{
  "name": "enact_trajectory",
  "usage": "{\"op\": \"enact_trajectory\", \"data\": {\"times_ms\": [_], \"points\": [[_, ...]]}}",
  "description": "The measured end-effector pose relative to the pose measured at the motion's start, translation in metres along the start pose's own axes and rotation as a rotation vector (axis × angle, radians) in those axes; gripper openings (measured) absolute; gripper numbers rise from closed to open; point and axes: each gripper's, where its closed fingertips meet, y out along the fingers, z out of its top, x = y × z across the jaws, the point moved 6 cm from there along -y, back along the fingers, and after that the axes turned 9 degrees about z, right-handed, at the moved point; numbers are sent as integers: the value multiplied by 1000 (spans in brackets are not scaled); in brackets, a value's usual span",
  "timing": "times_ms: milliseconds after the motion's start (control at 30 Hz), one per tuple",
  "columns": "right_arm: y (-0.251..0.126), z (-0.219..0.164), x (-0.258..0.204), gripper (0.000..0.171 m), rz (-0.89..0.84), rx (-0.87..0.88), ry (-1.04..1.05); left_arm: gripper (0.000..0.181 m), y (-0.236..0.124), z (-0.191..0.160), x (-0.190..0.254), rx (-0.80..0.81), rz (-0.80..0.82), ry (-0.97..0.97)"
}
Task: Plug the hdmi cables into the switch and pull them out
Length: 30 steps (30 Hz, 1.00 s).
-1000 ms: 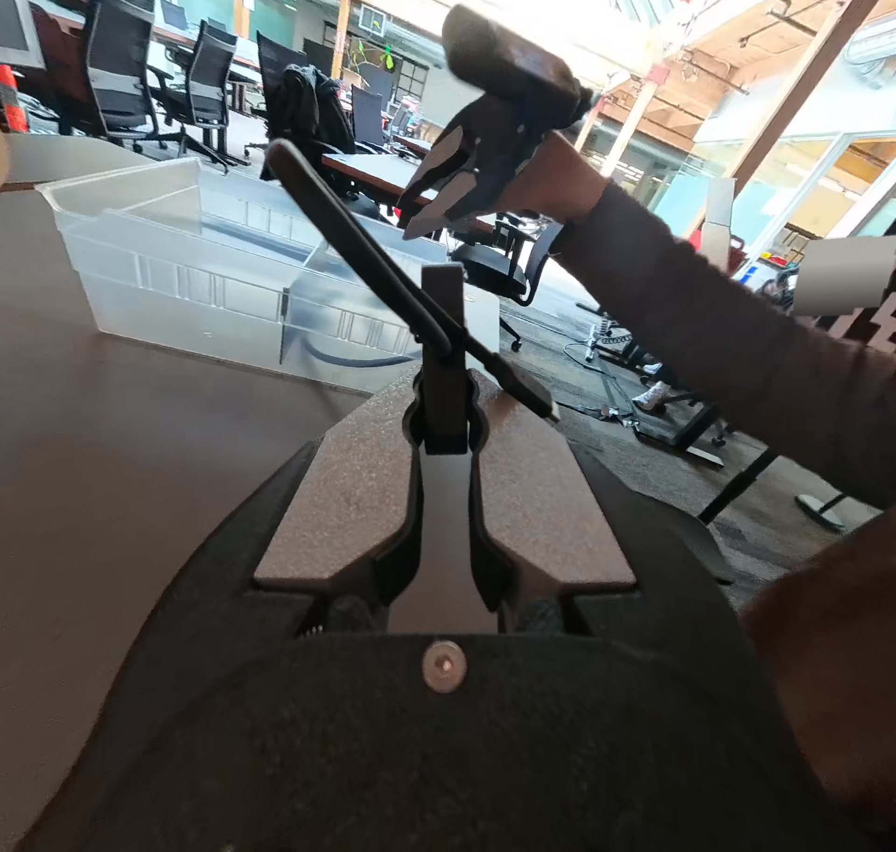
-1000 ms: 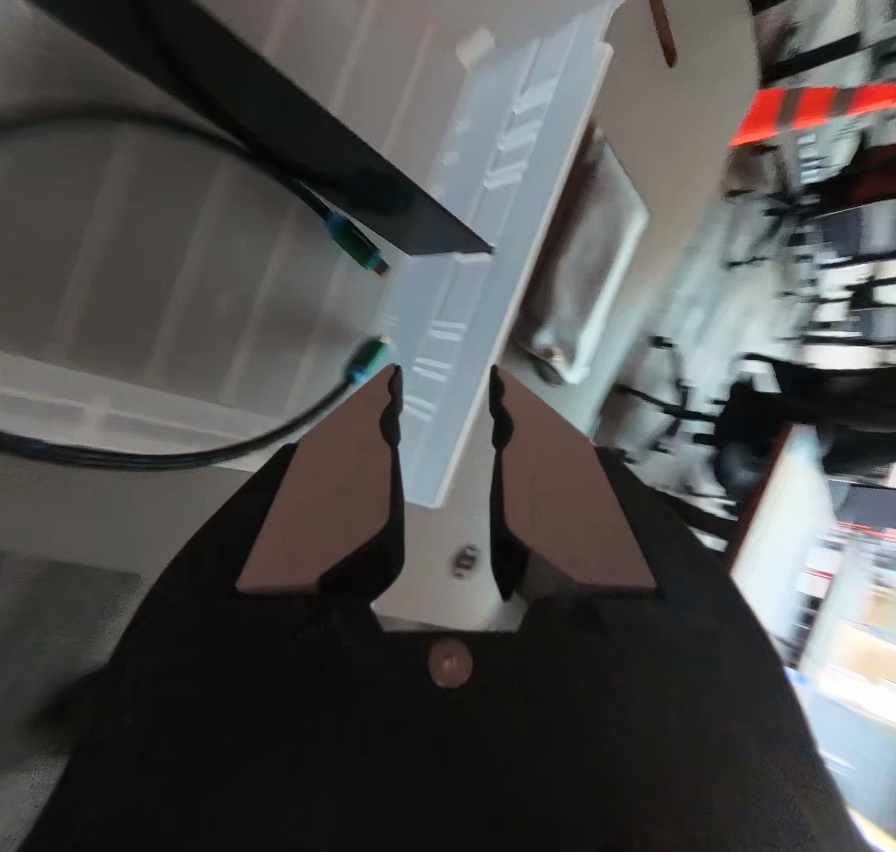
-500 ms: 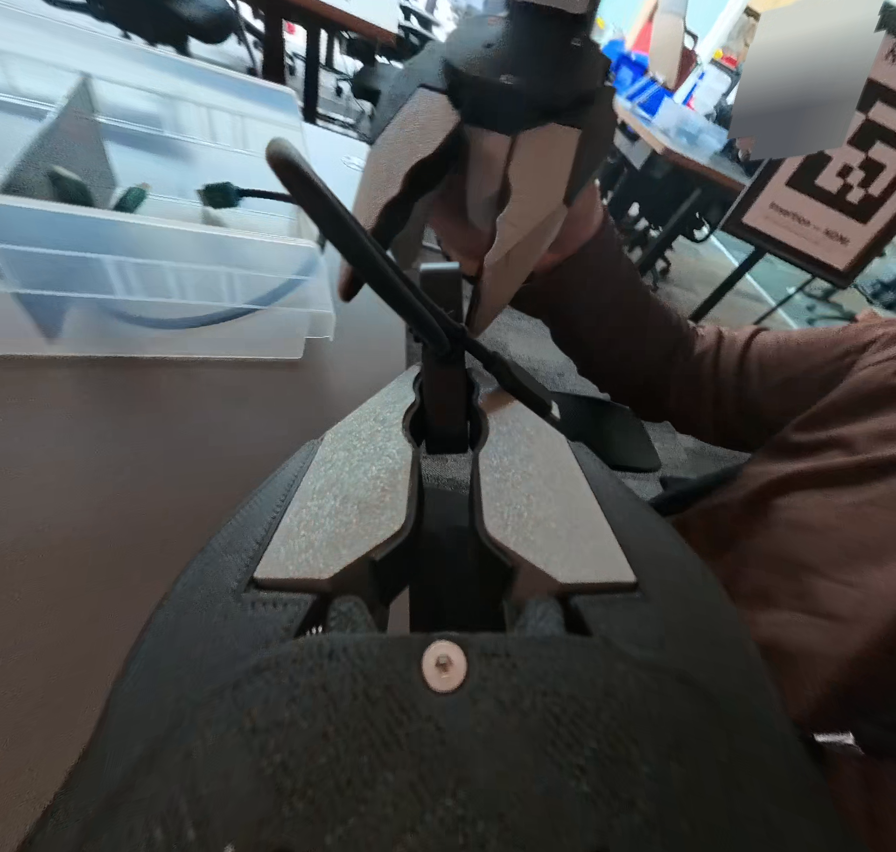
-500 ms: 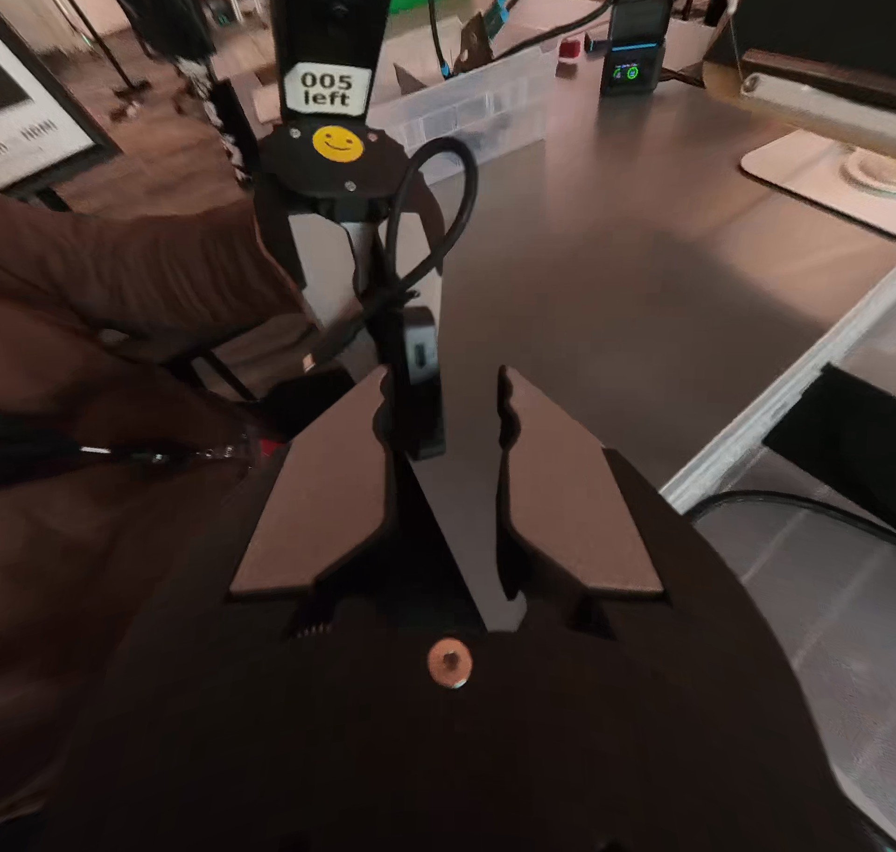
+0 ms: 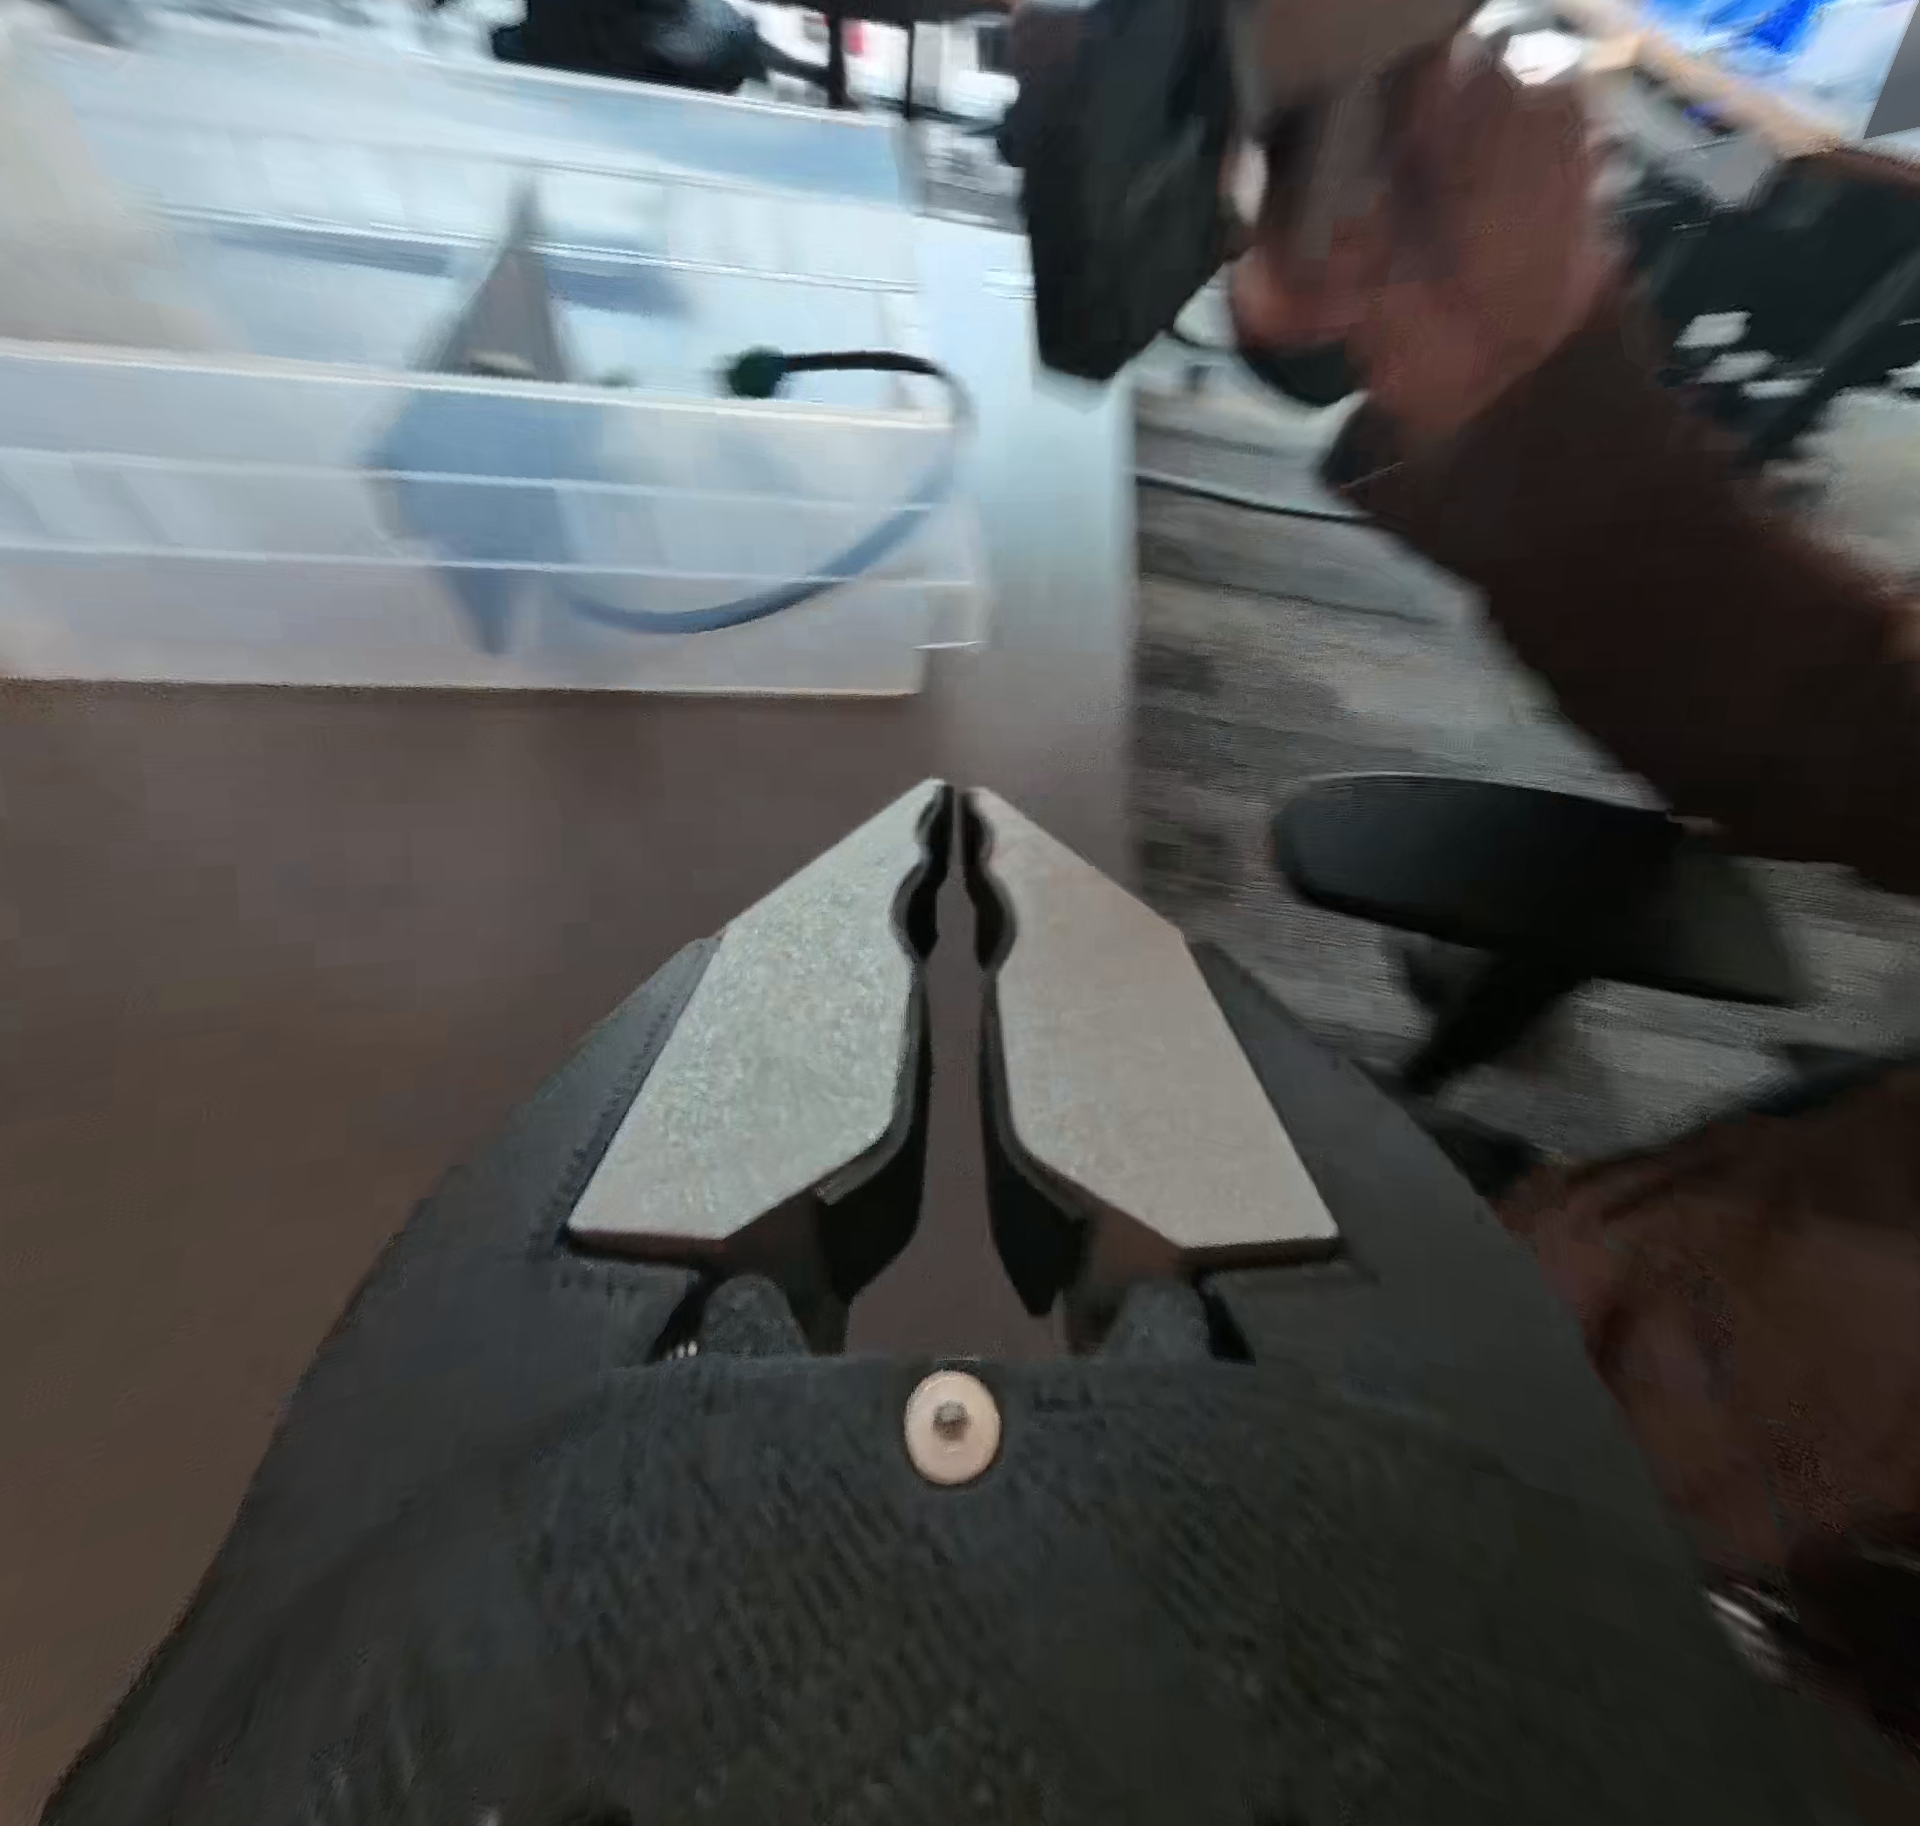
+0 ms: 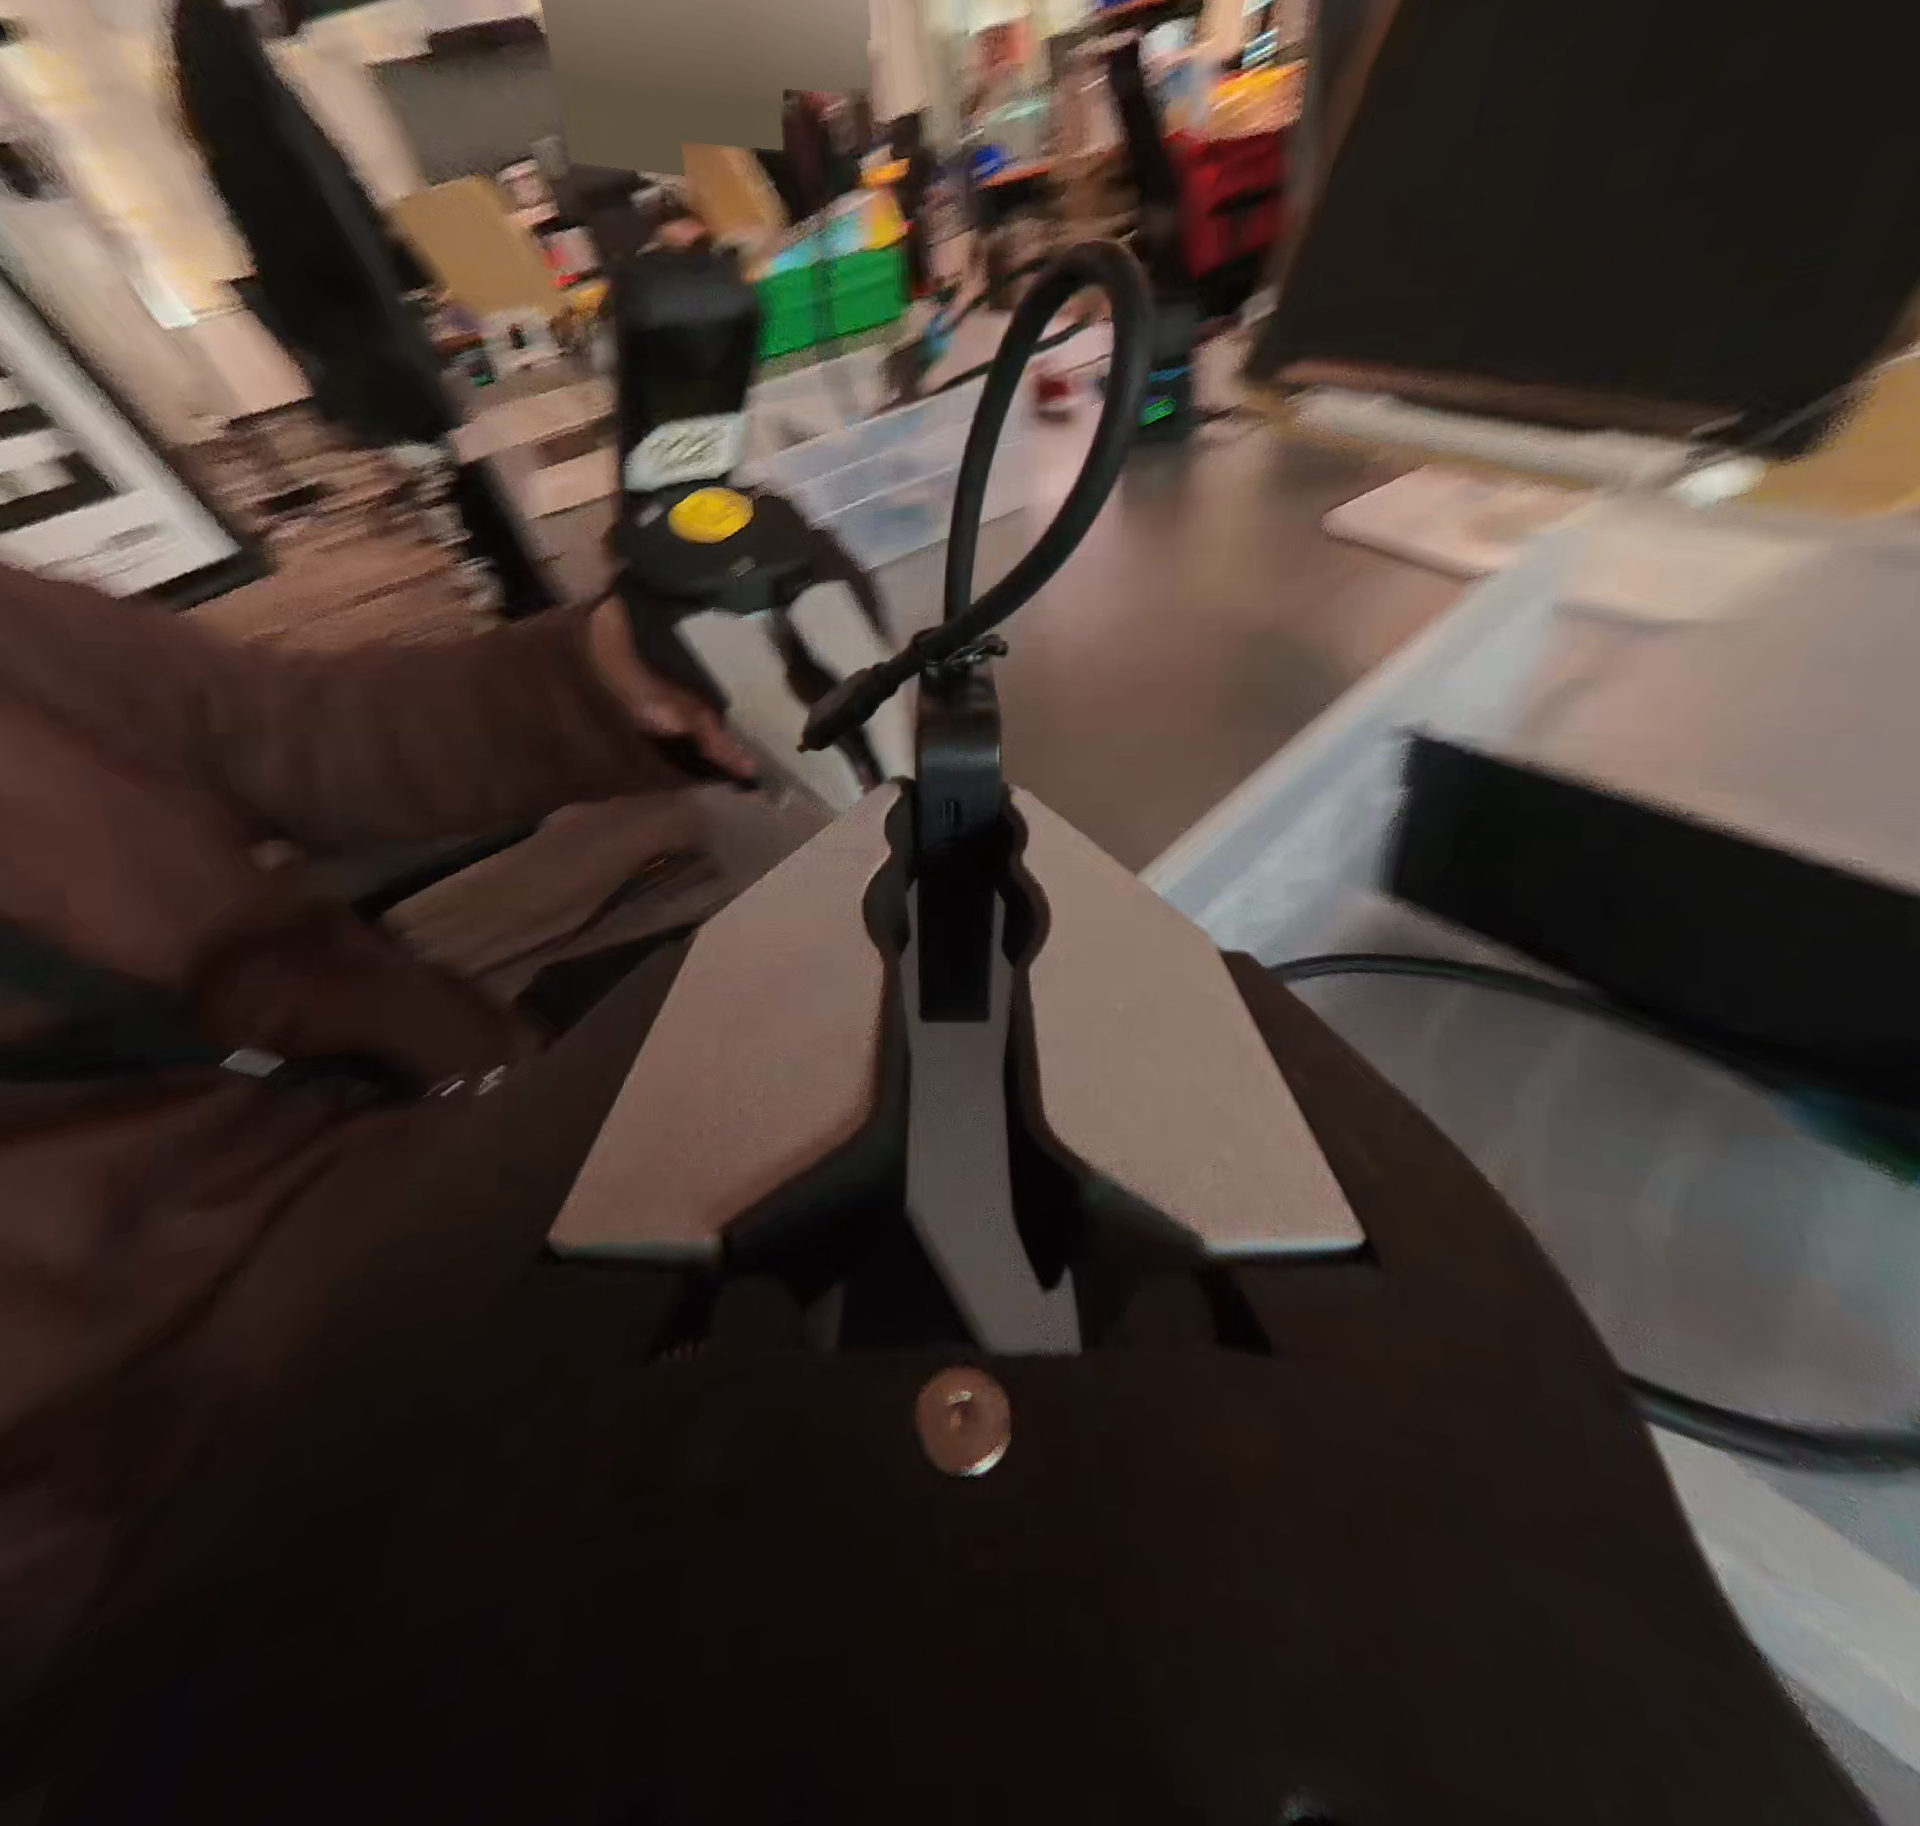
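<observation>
Handed over: the switch (image 6: 954,841) now sits clamped in the right gripper (image 6: 954,820); left gripper (image 5: 954,820) closed, empty; next, I'd guess, fetch a cable (image 5: 831,363) from the bin (image 5: 312,529).

The left hand-held gripper (image 5: 954,802) is hovering over the bench (image 5: 312,945), with its jaws nearly together and nothing between them. Ahead and to its left, a bin (image 5: 312,488) is standing on the bench, and a cable (image 5: 852,363) is lying inside it. The right hand-held gripper (image 6: 954,820) is holding the switch (image 6: 956,841) upright between its jaws, a looped lead (image 6: 1081,426) rising above it; the bin (image 6: 1351,768) is lying to its right.
</observation>
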Motion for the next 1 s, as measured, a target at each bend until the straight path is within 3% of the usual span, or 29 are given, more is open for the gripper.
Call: {"op": "enact_trajectory", "data": {"times_ms": [133, 200, 367, 567, 633, 767, 833, 867, 1000], "points": [[-23, 48, 65, 10, -361, -63, -60, 0, -9, -11, -45, 56, 270, 47], [-16, 61, 109, 10, -443, -169, -11, 0, -8, -14, -58, 91, 340, 43], [36, 56, 198, 9, -480, -432, 140, 0, -19, -13, -75, 224, 439, 13], [85, 9, 239, 10, -439, -720, 337, 0, -28, -12, -77, 262, 507, 60], [91, 8, 239, 12, -447, -651, 336, 0, -27, -12, -74, 263, 511, 89], [82, 27, 225, 45, -456, -423, 272, 0, -31, -12, -73, 283, 506, 79], [69, 42, 214, 51, -451, -309, 220, 0, -31, -12, -75, 288, 508, 68], [59, 53, 212, 70, -483, -233, 175, 0, -31, -12, -75, 288, 508, 63], [15, 77, 195, 86, -492, -98, 27, 0, -30, -12, -76, 288, 507, 55]]}}
